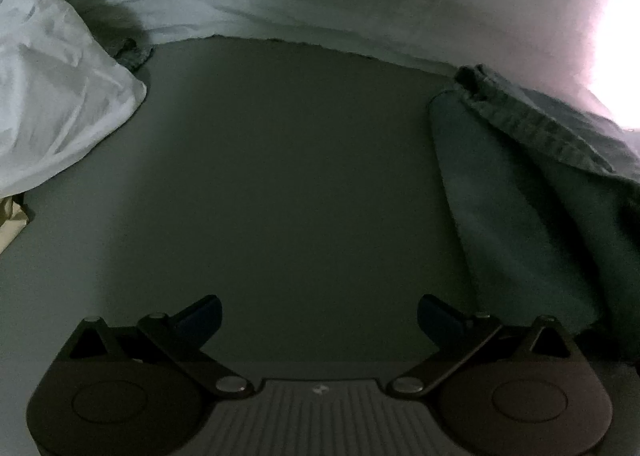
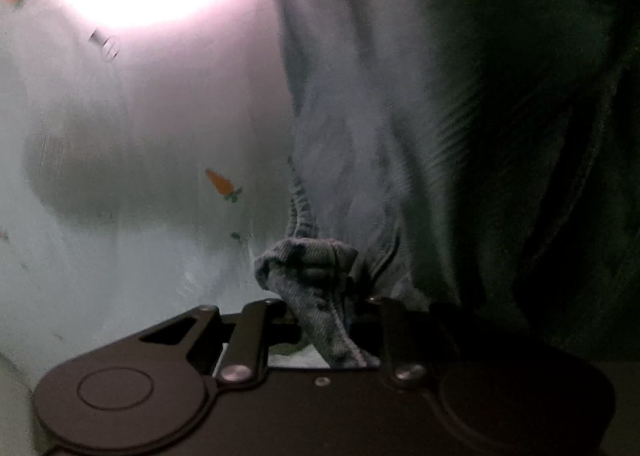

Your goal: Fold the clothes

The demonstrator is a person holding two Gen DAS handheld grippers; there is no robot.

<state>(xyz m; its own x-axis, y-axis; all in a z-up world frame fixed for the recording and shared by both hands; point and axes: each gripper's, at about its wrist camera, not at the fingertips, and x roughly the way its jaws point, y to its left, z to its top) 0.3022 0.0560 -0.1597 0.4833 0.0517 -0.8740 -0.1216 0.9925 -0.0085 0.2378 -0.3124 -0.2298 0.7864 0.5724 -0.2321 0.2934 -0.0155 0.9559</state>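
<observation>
Clamped between the fingers of the right gripper [image 2: 326, 320], low centre of its frame: a bunched hem of the grey-green garment [image 2: 316, 280], rest of it hanging up and right (blurred). Behind, upper left, a pale sheet [image 2: 120, 216] with carrot prints. Left gripper [image 1: 319, 314] spread wide, gripping nothing, over dark cloth [image 1: 260, 176]. Same garment [image 1: 532, 192] draped at right; white cloth [image 1: 56, 96] crumpled at upper left.

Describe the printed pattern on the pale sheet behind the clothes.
Small orange carrots with green tops on the pale sheet, clearest in the left wrist view.
</observation>
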